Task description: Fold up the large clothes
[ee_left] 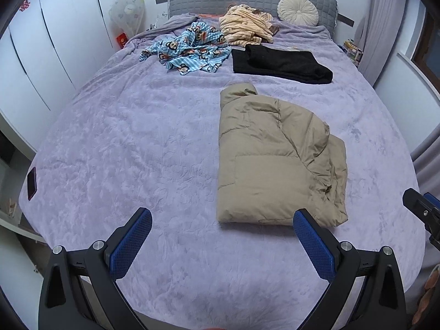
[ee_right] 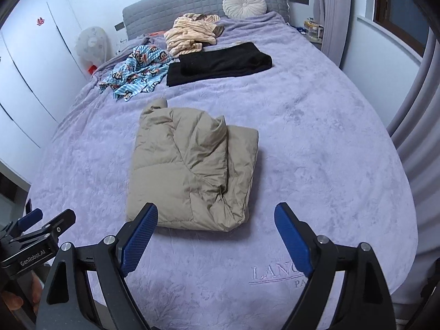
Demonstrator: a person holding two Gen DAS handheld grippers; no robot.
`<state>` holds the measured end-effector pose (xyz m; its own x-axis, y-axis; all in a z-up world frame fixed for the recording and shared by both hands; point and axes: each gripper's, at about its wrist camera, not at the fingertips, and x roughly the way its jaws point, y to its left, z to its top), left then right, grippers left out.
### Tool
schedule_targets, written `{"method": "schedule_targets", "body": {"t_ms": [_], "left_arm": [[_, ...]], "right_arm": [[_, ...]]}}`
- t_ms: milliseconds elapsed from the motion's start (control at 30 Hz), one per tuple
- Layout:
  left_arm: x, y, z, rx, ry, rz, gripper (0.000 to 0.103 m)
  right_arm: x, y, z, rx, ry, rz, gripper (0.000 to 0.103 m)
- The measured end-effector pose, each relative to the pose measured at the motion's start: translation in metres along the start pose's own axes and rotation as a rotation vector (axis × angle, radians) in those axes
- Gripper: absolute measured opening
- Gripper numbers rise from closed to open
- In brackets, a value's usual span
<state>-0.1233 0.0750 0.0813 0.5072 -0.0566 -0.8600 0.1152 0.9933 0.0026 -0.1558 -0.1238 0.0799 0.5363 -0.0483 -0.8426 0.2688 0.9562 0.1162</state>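
A beige puffer jacket lies folded into a compact block on the lilac bed cover; it also shows in the right wrist view. My left gripper is open and empty, above the bed just in front of the jacket's near edge. My right gripper is open and empty, also just short of the jacket's near edge. The left gripper's body shows at the lower left of the right wrist view, and the right gripper's body at the right edge of the left wrist view.
Further back lie a folded black garment, a crumpled blue monkey-print garment and a cream striped garment. A round cushion leans on the grey headboard. A phone lies at the bed's left edge. White wardrobes stand left, curtains right.
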Motion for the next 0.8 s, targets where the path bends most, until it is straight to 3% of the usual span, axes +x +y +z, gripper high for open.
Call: {"method": "schedule_targets", "body": {"t_ms": [200,800], "left_arm": [[-0.011,-0.001,0.005,-0.007,-0.028,-0.003,0.103],[-0.024,-0.001,0.011,-0.016,-0.060,-0.008,0.103]], "right_arm": [[-0.011,0.007,0.006,-0.018,-0.034,-0.016,0.089],[-0.012,0.011,0.005,-0.027,-0.028,-0.032,0.089]]}}
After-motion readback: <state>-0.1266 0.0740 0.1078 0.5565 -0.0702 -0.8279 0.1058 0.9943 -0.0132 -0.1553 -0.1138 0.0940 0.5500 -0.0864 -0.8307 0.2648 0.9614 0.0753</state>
